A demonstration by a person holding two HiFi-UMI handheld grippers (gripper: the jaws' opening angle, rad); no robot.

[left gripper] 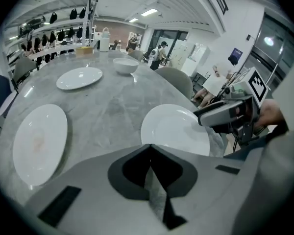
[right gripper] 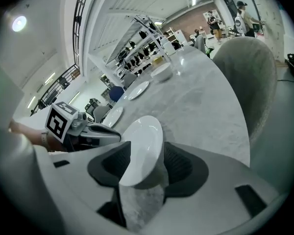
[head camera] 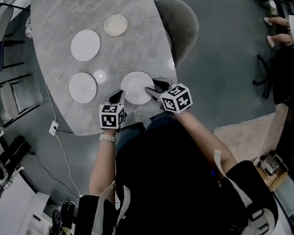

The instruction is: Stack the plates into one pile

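Three white plates and a beige bowl point(head camera: 115, 25) lie on the grey marble table point(head camera: 63, 9). The nearest plate point(head camera: 136, 86) sits at the table's near edge. My right gripper point(head camera: 152, 88) reaches over its right rim. In the right gripper view, that plate point(right gripper: 146, 131) stands between the open jaws of the right gripper point(right gripper: 144, 150), with gaps on both sides. My left gripper point(head camera: 118, 97) is at the plate's left near rim. Seen in the left gripper view, the left gripper point(left gripper: 149, 148) is shut, its tips meeting just before the plate point(left gripper: 174, 129). Two other plates point(head camera: 85, 45) point(head camera: 83, 87) lie farther left.
A grey upholstered chair point(head camera: 180, 22) stands at the table's far right side. Dark chairs point(head camera: 5, 97) line the left side. A white cable and plug block point(head camera: 54, 128) lie on the floor by the table's near left edge. A person's feet point(head camera: 277, 31) show at the top right.
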